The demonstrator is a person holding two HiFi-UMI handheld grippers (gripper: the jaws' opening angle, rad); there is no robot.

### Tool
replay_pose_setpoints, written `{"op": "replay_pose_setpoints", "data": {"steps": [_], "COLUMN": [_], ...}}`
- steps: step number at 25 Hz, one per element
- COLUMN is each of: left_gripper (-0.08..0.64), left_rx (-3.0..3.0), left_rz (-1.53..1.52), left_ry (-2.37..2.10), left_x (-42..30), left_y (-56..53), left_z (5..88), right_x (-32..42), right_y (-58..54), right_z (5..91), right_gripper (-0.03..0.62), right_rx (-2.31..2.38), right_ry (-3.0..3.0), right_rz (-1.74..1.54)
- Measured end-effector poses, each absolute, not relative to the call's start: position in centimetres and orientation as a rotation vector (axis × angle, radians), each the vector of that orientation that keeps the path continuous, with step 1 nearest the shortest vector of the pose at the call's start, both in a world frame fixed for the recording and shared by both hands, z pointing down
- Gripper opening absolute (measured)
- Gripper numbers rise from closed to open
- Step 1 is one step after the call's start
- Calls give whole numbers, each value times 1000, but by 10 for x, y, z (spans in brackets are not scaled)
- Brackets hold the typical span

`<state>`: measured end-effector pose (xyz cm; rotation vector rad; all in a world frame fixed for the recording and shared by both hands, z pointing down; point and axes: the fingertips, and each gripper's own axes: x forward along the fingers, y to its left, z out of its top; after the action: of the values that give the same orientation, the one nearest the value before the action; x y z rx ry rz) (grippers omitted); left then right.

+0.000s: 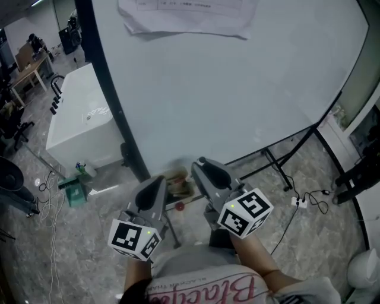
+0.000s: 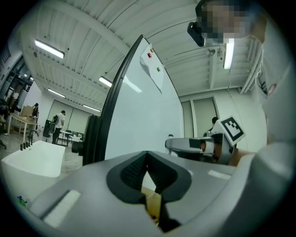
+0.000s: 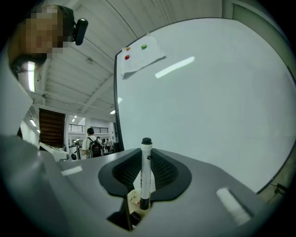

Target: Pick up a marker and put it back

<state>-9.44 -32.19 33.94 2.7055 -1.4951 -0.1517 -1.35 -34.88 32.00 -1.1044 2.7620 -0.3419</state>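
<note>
A white marker (image 3: 146,171) with a black cap stands upright between the pads of my right gripper (image 3: 146,159), which is shut on it. Below it is a cream box (image 3: 134,199) on the whiteboard's ledge. In the head view the right gripper (image 1: 205,166) is close to the whiteboard (image 1: 225,89), just right of that box (image 1: 178,184); the marker itself is hidden there. My left gripper (image 1: 155,184) is on the box's left side, shut with nothing between its pads (image 2: 147,159). From the left gripper view, the right gripper (image 2: 194,146) shows at the right.
A sheet of paper (image 1: 184,15) is pinned at the top of the whiteboard with magnets (image 3: 126,57). The board's stand legs (image 1: 279,169) and a cable with a plug (image 1: 300,202) lie on the floor to the right. A white counter (image 1: 77,124) stands at the left.
</note>
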Motion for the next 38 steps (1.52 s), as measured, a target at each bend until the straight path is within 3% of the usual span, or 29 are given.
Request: {"op": "replay_pose_setpoints", "data": {"steps": [8, 24, 38], "left_gripper": [0, 0, 0], "left_rx": [2761, 2802, 2755], "left_rz": [-268, -300, -275], "left_ry": [-1494, -1485, -1484], "left_x": [-87, -89, -97], "left_y": [-317, -309, -316], "left_z": [311, 301, 314], "right_x": [2, -3, -19], "right_y": [-315, -302, -338], "right_z": [261, 261, 336], "right_gripper": [63, 63, 63], "right_rx": [-933, -973, -1171], "right_ry": [2604, 2631, 2777], "right_rz": [-186, -122, -264]}}
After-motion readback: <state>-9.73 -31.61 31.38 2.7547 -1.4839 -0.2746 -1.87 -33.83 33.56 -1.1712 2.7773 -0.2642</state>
